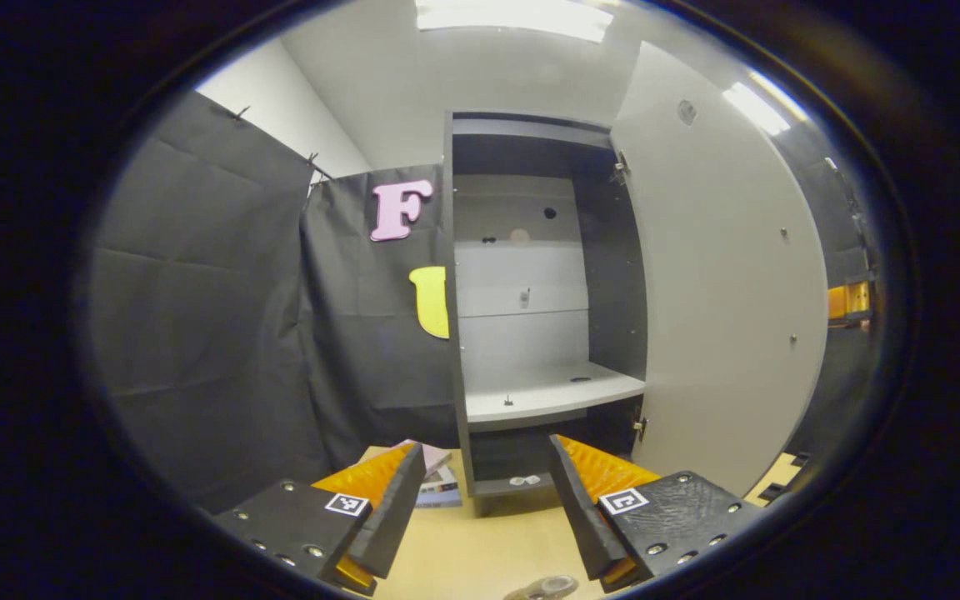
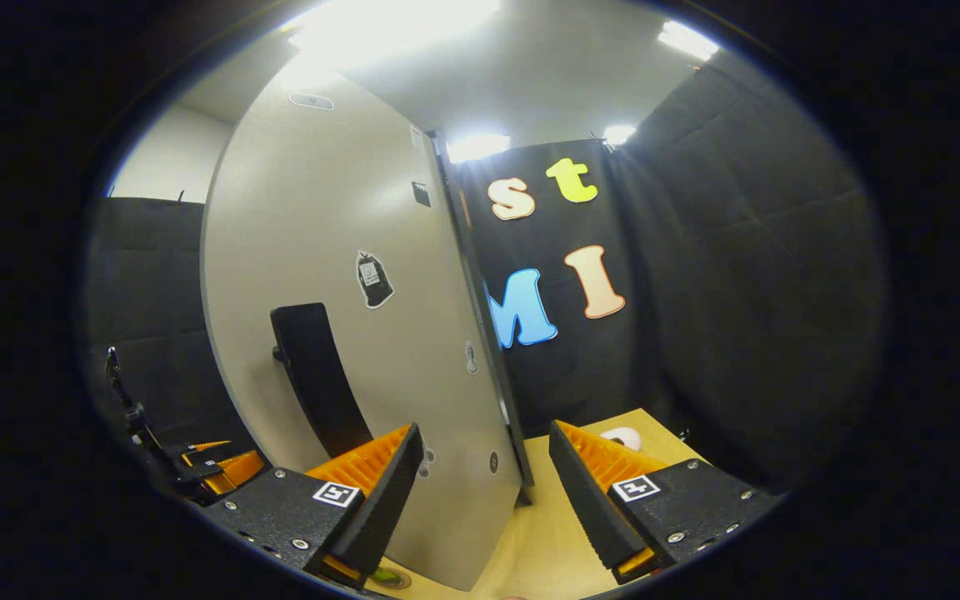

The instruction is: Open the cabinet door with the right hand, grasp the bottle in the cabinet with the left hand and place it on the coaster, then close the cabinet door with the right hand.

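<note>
The grey cabinet (image 1: 530,250) stands open in the left gripper view, and its shelf (image 1: 551,392) is bare. Its door (image 1: 722,292) is swung out to the right. My left gripper (image 1: 487,467) is open in front of the cabinet's base, holding nothing. A clear round thing (image 1: 542,587) shows at the bottom edge, on the table below that gripper; I cannot tell if it is the bottle. In the right gripper view the door's outer face (image 2: 347,250) carries a black handle (image 2: 313,375). My right gripper (image 2: 487,450) is open, with the door's free edge (image 2: 488,358) ahead between its fingers, not touching.
The tan table (image 1: 480,550) runs under the cabinet. Some flat printed sheets (image 1: 440,483) lie at the cabinet's left foot. A white round object (image 2: 622,436) sits on the table by the black cloth wall. A small green thing (image 2: 388,575) peeks out under the right gripper's left finger.
</note>
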